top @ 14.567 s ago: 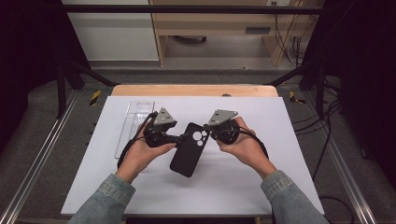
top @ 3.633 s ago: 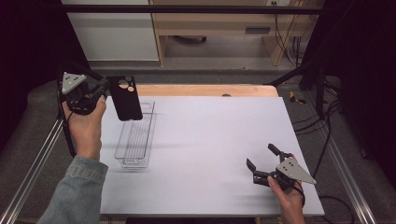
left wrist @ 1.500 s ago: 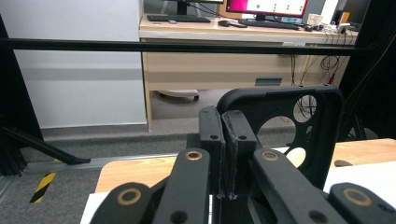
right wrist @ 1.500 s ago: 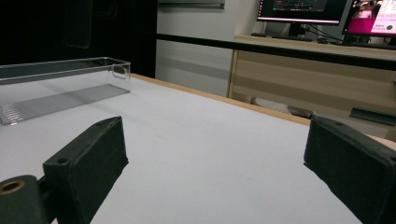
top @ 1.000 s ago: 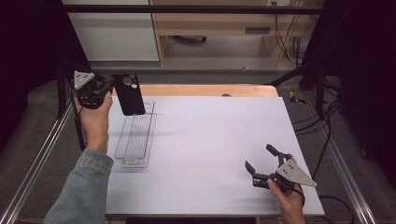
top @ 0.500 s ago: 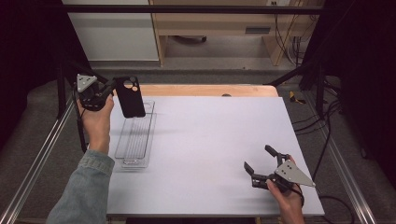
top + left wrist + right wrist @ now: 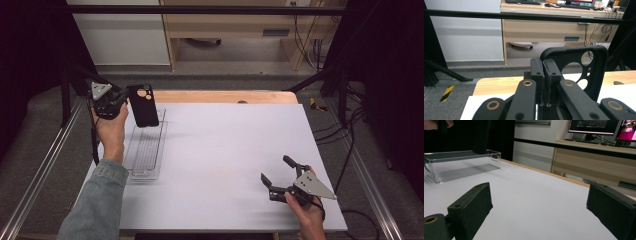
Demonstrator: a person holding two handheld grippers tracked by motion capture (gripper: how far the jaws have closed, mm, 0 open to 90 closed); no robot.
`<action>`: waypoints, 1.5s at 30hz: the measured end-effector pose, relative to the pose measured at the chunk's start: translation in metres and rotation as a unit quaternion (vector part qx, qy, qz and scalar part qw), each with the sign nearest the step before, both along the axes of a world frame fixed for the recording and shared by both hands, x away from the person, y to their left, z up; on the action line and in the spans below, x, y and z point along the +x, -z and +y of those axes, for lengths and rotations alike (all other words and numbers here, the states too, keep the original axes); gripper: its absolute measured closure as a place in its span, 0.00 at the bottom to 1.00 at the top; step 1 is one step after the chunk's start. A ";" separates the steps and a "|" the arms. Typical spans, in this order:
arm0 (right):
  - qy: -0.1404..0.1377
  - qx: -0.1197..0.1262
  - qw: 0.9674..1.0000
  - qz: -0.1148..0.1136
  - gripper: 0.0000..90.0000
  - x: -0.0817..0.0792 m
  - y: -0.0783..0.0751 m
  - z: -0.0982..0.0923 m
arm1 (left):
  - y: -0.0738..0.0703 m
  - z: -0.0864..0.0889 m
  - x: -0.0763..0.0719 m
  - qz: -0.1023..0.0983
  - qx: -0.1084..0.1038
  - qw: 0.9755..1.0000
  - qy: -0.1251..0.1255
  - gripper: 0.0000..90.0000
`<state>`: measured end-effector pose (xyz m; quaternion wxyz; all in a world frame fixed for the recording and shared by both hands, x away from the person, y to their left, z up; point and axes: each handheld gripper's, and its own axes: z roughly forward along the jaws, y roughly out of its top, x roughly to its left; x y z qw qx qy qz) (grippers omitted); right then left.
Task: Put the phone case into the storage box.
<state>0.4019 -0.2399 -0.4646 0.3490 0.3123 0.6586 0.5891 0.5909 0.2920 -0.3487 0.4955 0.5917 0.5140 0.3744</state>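
From the high view, your left gripper (image 7: 121,98) has its jaws clamped tight on one edge of the black phone case (image 7: 143,105); the case hangs upright, camera cut-outs uppermost, above the far end of the clear tray (image 7: 145,150); gripping it by the edge leaves the long body free, which I judge suits lowering it lengthwise into the tray. Your right gripper (image 7: 278,172) sits well to the right of the tray, near the table's (image 7: 225,145) front edge; its jaws stand wide apart with nothing between them, so it looks parked out of the way.

In the left gripper view, the two pads (image 7: 537,72) meet almost flush, pinching only the thin wall of the case (image 7: 574,58); the case's round openings stand off to the right of the jaws; that shallow grip probably calls for a slow descent so the case does not swing.

In the right gripper view, the jaws are spread to either side with bare table (image 7: 536,202) between them; the tray (image 7: 461,166) lies far off to the left, empty.
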 end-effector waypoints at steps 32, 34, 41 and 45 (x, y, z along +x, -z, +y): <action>0.000 -0.001 1.000 0.002 0.07 0.001 0.000 0.000 | 0.038 -0.002 0.035 0.043 0.007 0.999 -0.009 0.97; 0.000 -0.001 1.000 0.002 0.07 0.001 0.000 -0.001 | 0.040 -0.003 0.037 0.047 0.009 0.999 -0.010 0.97; 0.001 0.000 1.000 0.002 0.07 0.001 0.000 -0.001 | 0.045 -0.006 0.040 0.054 0.010 0.998 -0.010 0.97; 0.001 0.001 1.000 0.002 0.07 0.001 0.000 -0.001 | 0.046 -0.006 0.041 0.054 0.008 0.998 -0.011 0.97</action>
